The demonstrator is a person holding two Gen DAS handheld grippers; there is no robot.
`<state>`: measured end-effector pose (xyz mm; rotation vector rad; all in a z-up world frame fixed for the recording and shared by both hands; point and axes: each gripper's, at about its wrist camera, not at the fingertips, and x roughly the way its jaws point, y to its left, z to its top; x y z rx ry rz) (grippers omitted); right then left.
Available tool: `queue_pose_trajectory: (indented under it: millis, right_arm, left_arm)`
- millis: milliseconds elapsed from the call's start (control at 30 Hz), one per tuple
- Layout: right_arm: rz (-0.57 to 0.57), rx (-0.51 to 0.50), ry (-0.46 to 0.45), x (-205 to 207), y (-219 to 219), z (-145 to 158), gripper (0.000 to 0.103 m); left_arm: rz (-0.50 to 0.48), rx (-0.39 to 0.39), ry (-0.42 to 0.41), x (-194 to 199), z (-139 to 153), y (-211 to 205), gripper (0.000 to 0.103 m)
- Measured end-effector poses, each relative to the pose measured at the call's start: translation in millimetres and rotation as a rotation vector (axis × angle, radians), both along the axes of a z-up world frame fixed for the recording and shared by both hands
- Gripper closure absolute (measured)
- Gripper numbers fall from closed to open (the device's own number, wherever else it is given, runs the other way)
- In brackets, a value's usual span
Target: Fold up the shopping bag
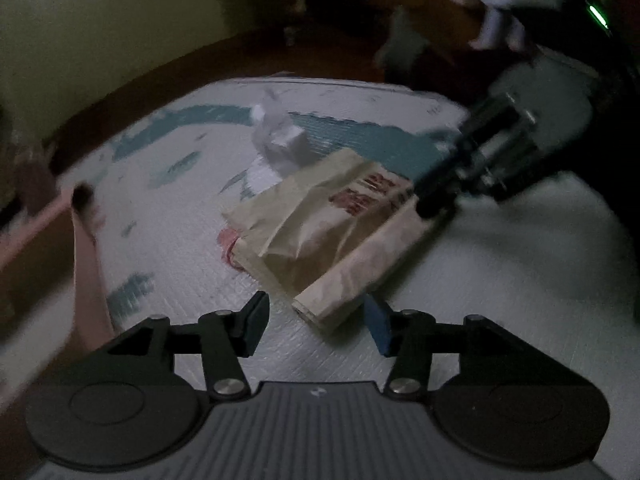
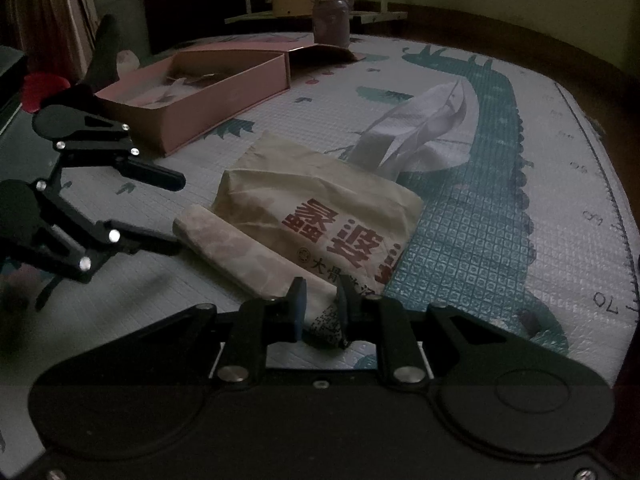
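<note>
Right gripper [image 2: 320, 304] pinching corner of brown paper bag [image 2: 320, 216] on play mat [image 2: 500, 240]. Left gripper [image 1: 316, 320] hanging open, holding nothing.

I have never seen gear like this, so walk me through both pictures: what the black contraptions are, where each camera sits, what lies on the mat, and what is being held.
There is no robot here: a person holds a hand-operated two-finger gripper in each hand, and each gripper carries a wide-angle camera looking along its fingers. One picture is from the left gripper, whose jaws stand open with an end of the rolled fold of the brown paper shopping bag between them, unpinched. The other is from the right gripper, shut on the bag's near corner. The bag lies partly folded on a patterned play mat. Behind it are a white bag and an open pink box.
</note>
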<state>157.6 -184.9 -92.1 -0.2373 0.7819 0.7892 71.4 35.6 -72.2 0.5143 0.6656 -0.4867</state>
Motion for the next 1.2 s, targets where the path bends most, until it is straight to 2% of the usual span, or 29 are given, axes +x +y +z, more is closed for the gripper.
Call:
queue_pose_trajectory:
  millis: [133,300,367,433,700,933,1000,1033,1100,1200]
  right_arm:
    - [0.006,-0.001,0.003,0.5,0.3,0.3,0.088]
    - [0.024,-0.001,0.024,5.5,-0.5,1.6,0.088]
    - [0.038,0.005,0.044,9.9,-2.0,2.2,0.088]
    - [0.055,0.006,0.059,13.9,-2.7,2.7,0.088]
    - [0.103,0.023,0.117,25.9,-4.8,2.2,0.088]
    - [0.140,0.033,0.149,34.3,-5.5,1.2,0.088]
    - [0.140,0.038,0.147,34.4,-5.2,0.6,0.088]
    - [0.140,0.040,0.144,34.1,-4.9,0.3,0.088]
    - [0.137,0.039,0.130,31.0,-4.6,0.8,0.088]
    - [0.152,0.023,0.062,17.5,-3.6,1.8,0.087]
  left_arm:
    - [-0.074,0.138,-0.044,-8.3,-4.3,-13.2,0.052]
    - [-0.121,0.290,-0.099,-15.1,-11.8,-25.0,0.053]
    - [-0.144,0.369,-0.117,-17.0,-15.8,-30.5,0.065]
    - [-0.178,0.437,-0.131,-20.1,-21.0,-35.3,0.070]
    - [-0.279,0.598,-0.229,-31.6,-36.2,-48.6,0.070]
    - [-0.325,0.665,-0.318,-28.8,-49.7,-60.0,0.069]
    - [-0.338,0.657,-0.320,-26.0,-52.0,-61.5,0.078]
    - [-0.349,0.652,-0.311,-25.4,-53.3,-62.0,0.087]
    - [-0.357,0.647,-0.303,-26.1,-53.4,-62.5,0.089]
    - [-0.354,0.622,-0.278,-23.8,-49.2,-61.2,0.089]
